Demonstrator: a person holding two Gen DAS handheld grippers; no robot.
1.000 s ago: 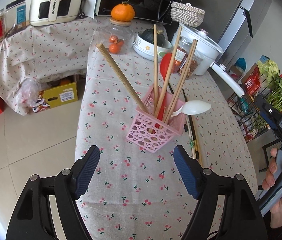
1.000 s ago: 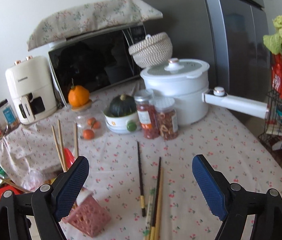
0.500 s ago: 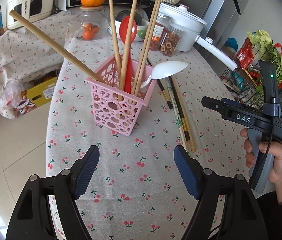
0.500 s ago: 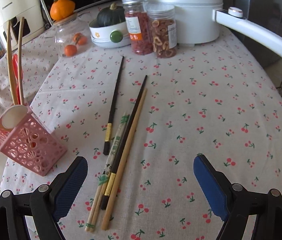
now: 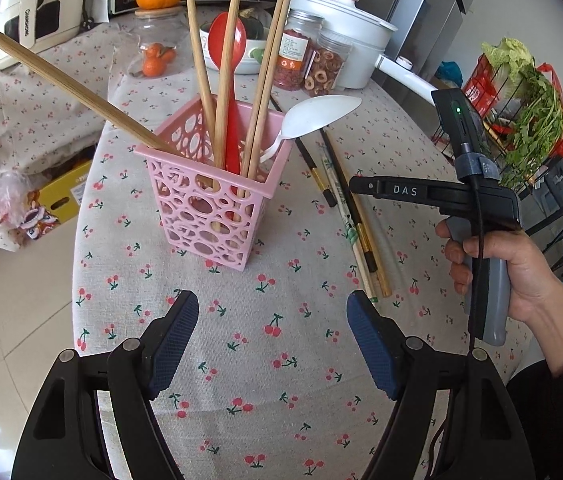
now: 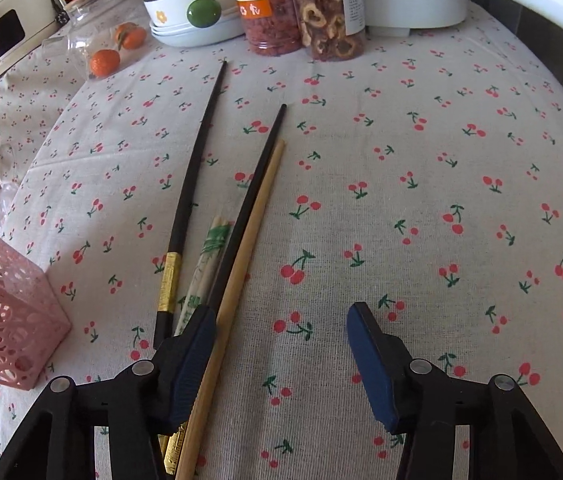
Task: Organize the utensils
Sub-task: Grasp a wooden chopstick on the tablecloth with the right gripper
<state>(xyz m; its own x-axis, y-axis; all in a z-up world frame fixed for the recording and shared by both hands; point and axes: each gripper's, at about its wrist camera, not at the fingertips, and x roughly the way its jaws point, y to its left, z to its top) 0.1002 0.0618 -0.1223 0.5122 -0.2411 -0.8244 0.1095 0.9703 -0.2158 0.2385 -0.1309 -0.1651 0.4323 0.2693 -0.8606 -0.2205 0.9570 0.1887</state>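
right claw (image 6: 280, 354) dropped, narrowing over wooden chopstick (image 6: 241, 276), touching nothing.

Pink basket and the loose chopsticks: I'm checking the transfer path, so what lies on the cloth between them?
Nothing: in the right wrist view only bare cherry-print tablecloth separates the pink basket from the loose chopsticks.

"DAS" on the right claw (image 5: 401, 191); "CHANGHONG" on the white air fryer (image 5: 27, 24)
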